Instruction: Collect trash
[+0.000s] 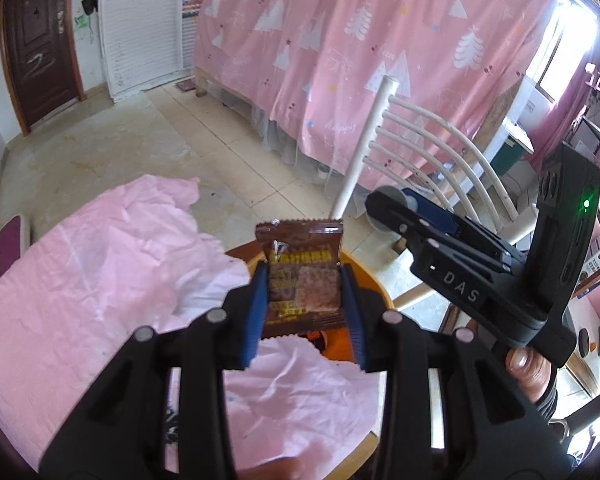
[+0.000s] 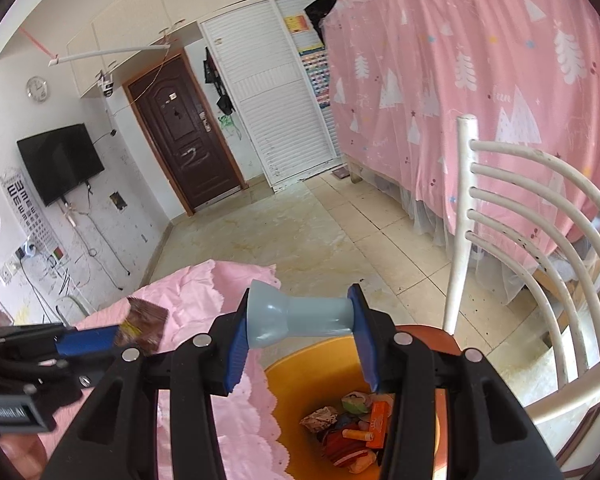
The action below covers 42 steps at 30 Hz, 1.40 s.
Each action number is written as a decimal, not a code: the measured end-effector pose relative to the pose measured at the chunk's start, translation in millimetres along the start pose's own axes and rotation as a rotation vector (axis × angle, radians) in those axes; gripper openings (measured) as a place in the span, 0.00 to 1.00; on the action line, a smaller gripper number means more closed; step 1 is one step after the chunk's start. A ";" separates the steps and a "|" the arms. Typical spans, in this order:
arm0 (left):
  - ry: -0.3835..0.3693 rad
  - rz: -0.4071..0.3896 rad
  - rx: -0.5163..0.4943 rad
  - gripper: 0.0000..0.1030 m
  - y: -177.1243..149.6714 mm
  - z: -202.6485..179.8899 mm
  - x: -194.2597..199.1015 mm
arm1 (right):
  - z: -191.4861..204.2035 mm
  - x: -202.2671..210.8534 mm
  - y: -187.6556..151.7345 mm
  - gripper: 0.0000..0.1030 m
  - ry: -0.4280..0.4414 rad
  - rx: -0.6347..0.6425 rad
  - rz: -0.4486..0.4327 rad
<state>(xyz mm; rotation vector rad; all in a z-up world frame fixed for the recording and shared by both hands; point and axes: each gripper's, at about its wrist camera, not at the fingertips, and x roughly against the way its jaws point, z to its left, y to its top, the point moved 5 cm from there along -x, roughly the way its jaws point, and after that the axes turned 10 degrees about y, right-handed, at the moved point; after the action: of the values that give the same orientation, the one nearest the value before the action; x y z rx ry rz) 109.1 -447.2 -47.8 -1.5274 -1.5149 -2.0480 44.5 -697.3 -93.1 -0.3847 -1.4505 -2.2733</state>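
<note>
I count one brown foil snack packet (image 1: 300,276), one grey plastic funnel-shaped piece (image 2: 300,316), one orange plastic bin (image 2: 296,372), one white slatted chair (image 2: 540,240).

A round table (image 1: 364,450) with a wooden edge carries a crumpled pink tablecloth (image 1: 112,280), scalloped along its hem, spread over most of the top. At the table's far edge sits an orange bin (image 2: 300,372), and down inside it lie wrappers and scraps (image 2: 352,432) piled on its bottom.
</note>
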 end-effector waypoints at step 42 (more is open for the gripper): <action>0.128 -0.121 0.217 0.56 -49.7 114.6 73.2 | 102.2 -22.8 -7.2 0.61 0.089 0.134 0.058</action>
<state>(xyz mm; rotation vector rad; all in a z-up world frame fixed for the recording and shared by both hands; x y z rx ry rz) 114.4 -304.3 -25.0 -1.2299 -1.7507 -1.9261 62.0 -597.4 -66.0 -0.2780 -1.5158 -2.1064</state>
